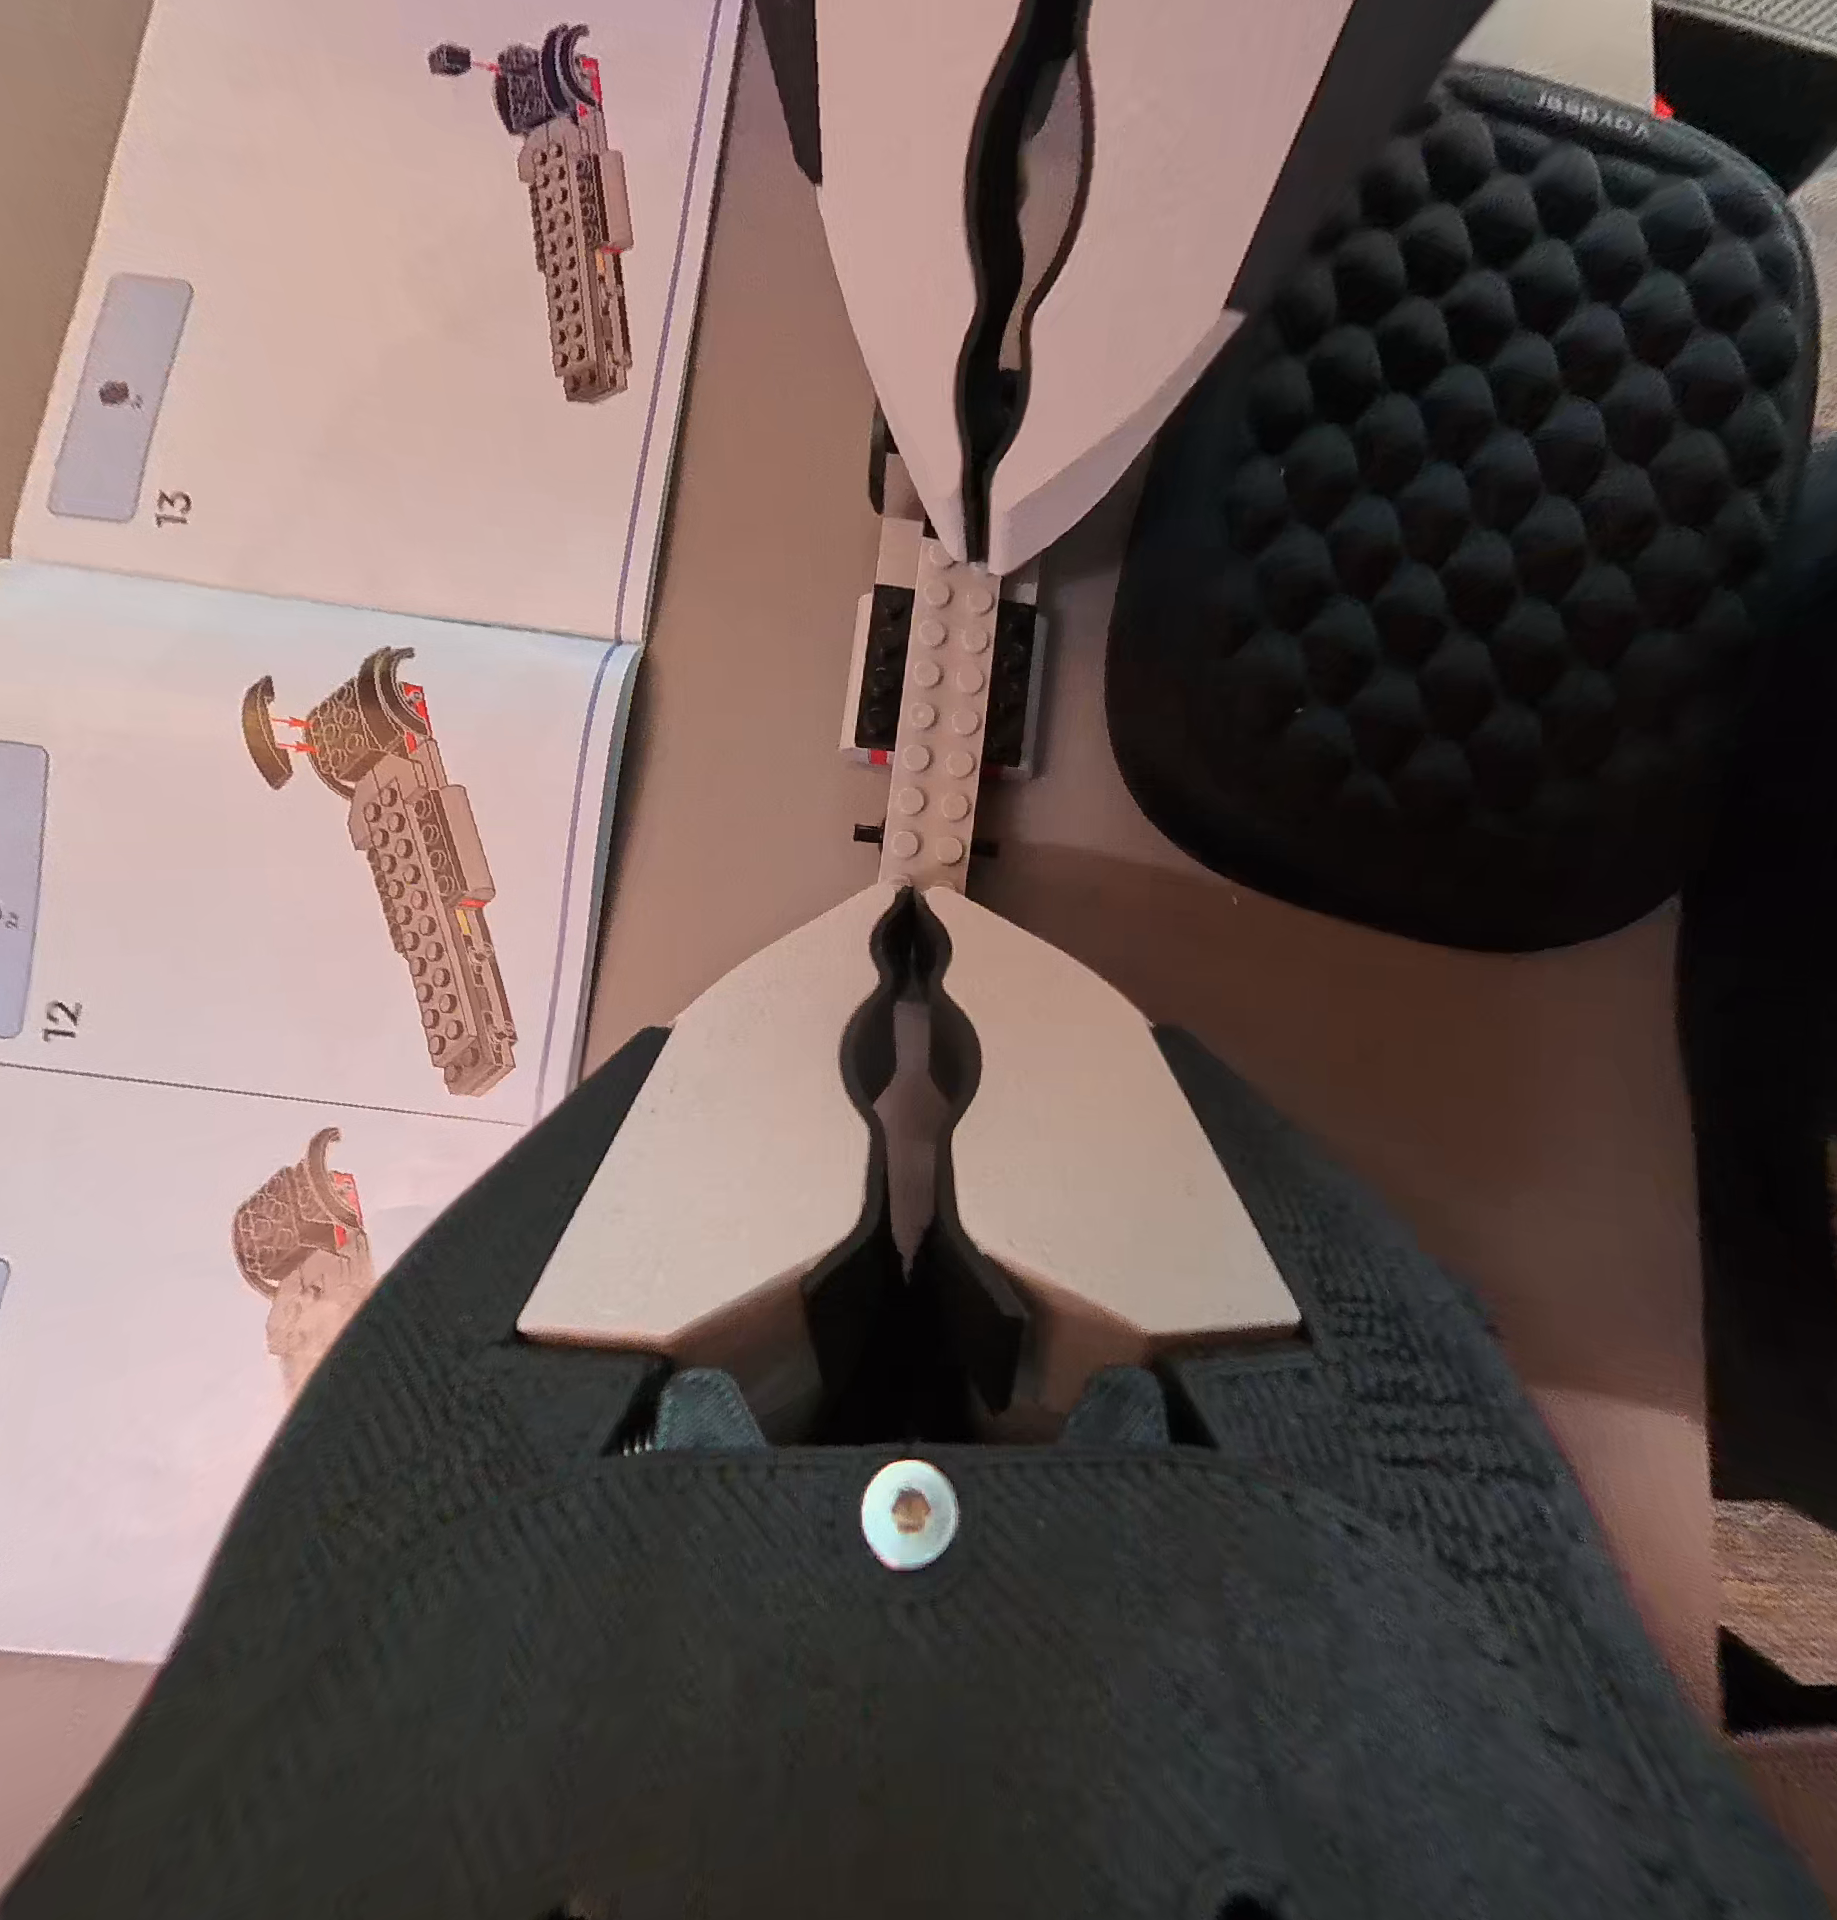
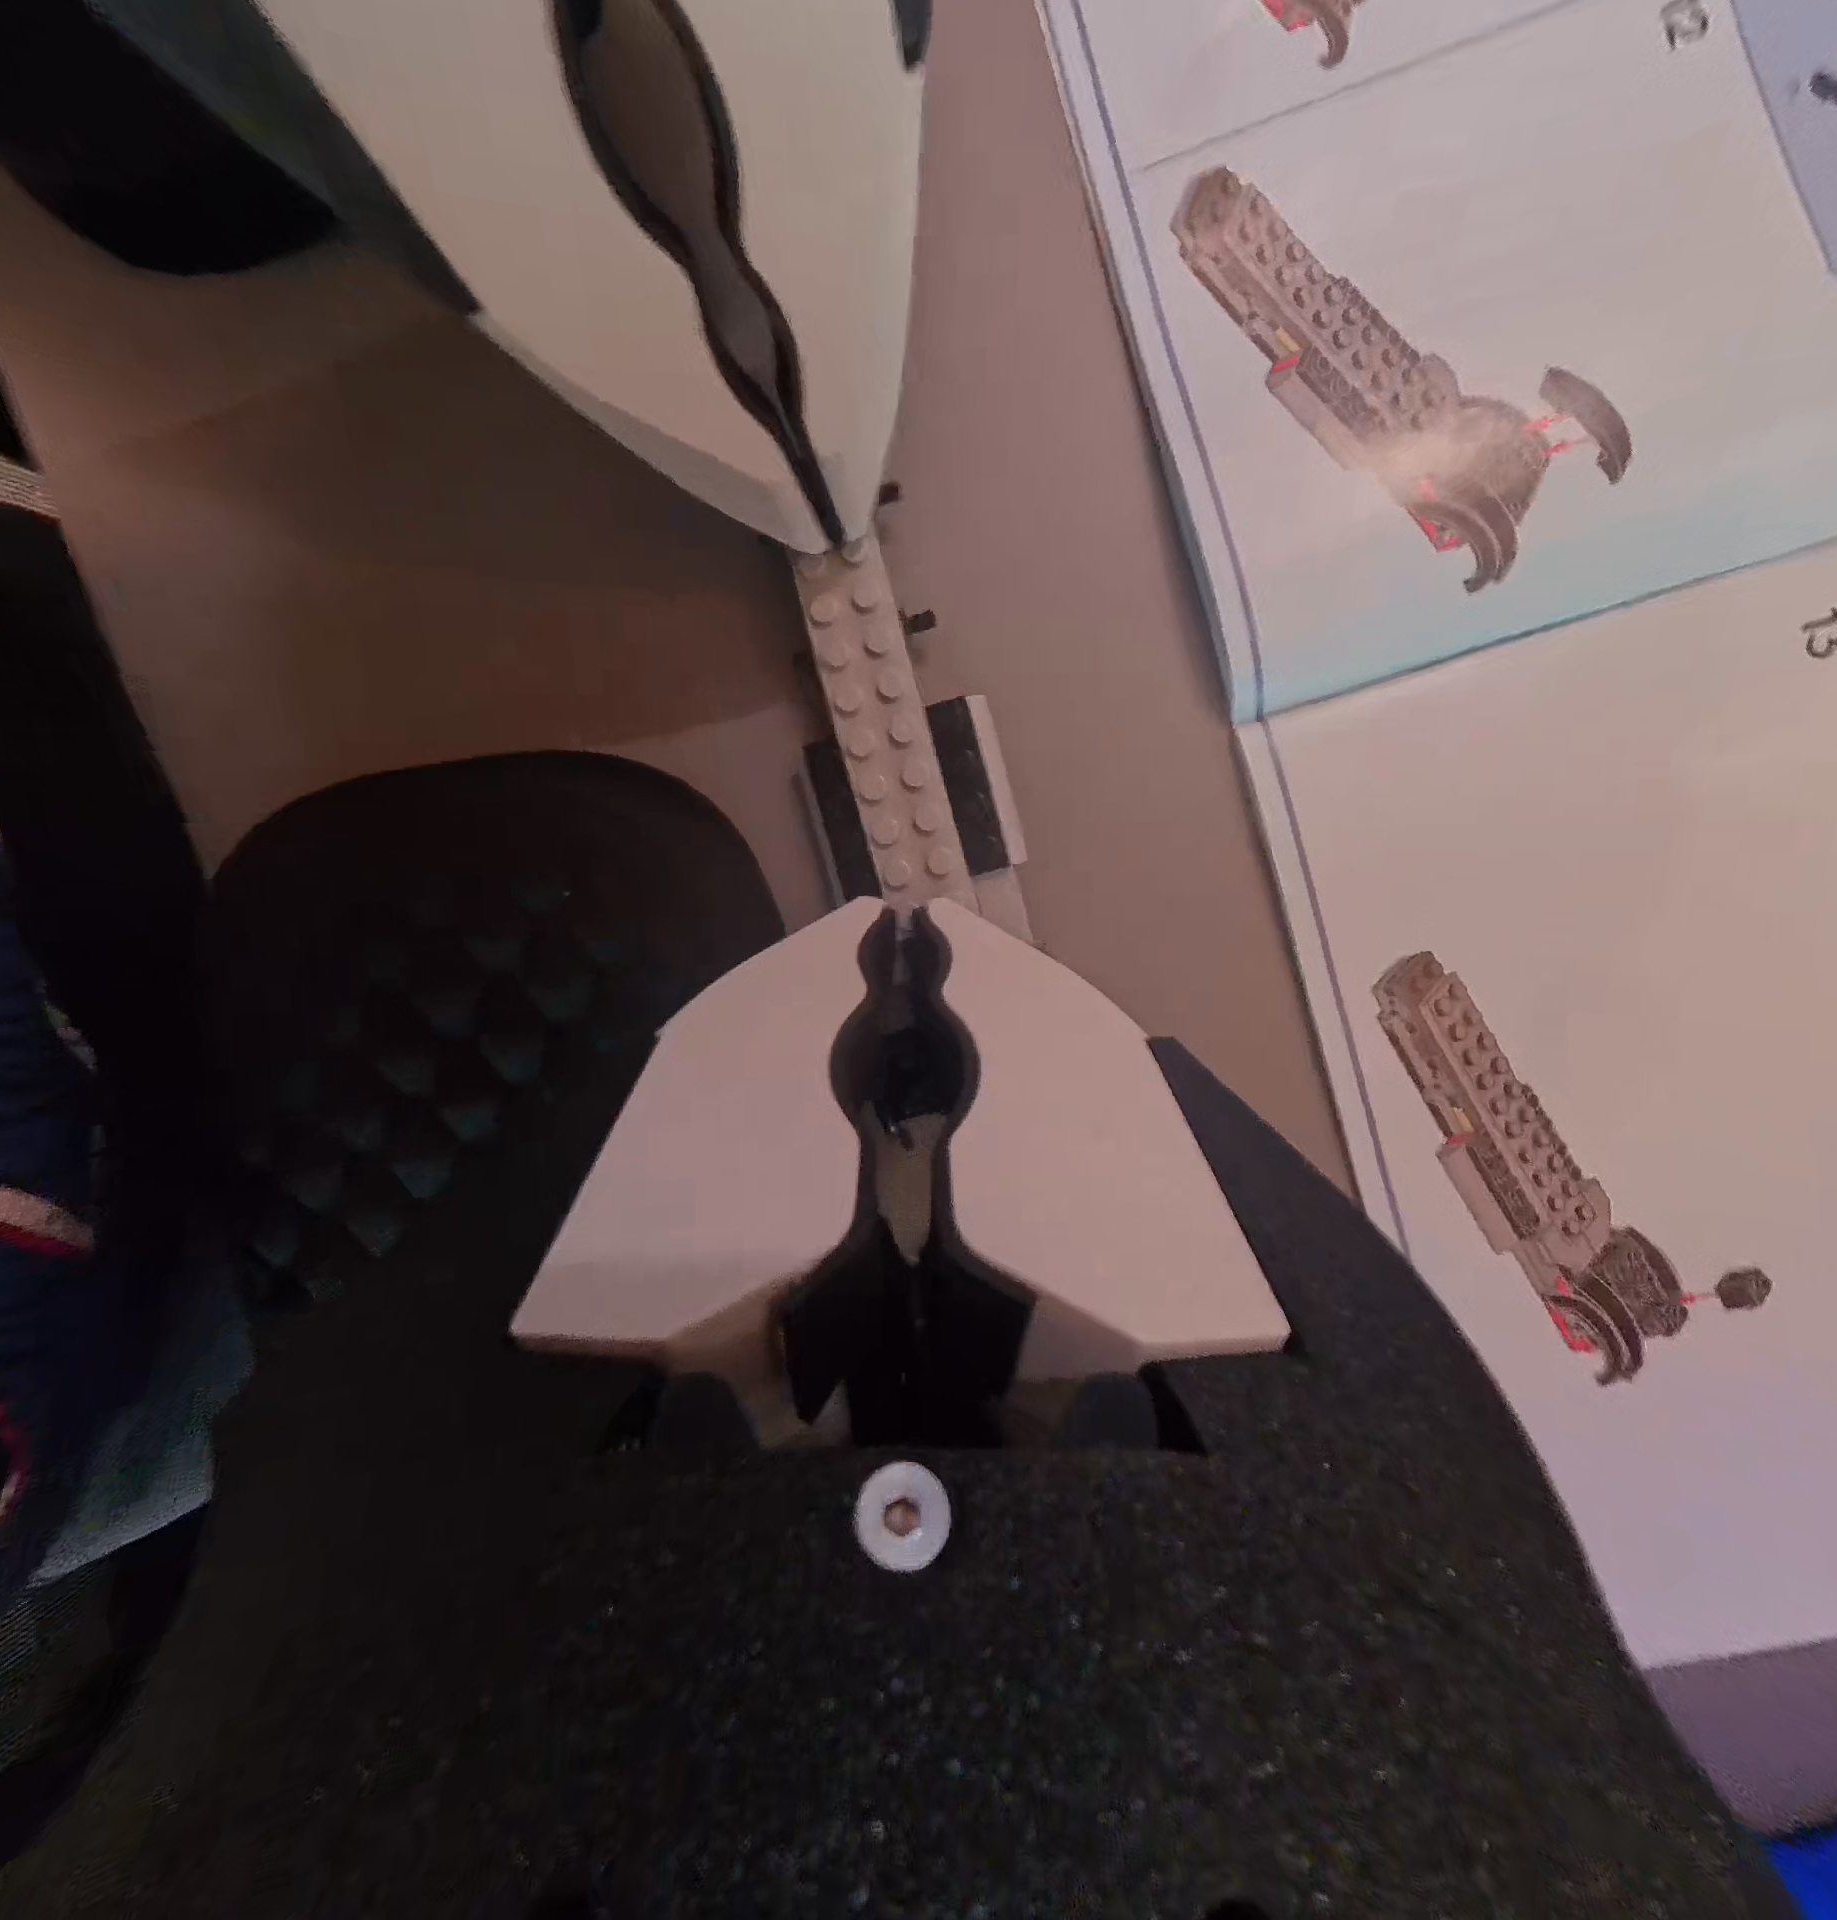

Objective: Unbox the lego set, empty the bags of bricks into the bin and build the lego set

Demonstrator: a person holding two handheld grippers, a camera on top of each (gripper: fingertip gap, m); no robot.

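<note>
The build is well under way: a long light-grey studded lego plate (image 1: 935, 727), two studs wide, is held end to end between the two hand-held tools. The left gripper (image 1: 911, 888) is pinched closed on the near end of the plate, and the right gripper (image 2: 906, 909) is clenched on the opposite end — each shows across from the other in its partner's view. The plate sits over a small black-and-white brick sub-assembly (image 1: 945, 686) resting on the tan tabletop (image 1: 779, 416), beside a black dimpled cushion pad (image 1: 1496, 499). Whether the plate is already seated on the studs below or only touching them I cannot tell. The open white instruction booklet (image 1: 353, 727) lies just beside the work, showing the long grey body being built up.

The step in hand looks like joining the plate to the assembly. The next move probably calls for squaring the plate over the studs — then an even downward press from both ends, so it neither tilts nor skids.
</note>
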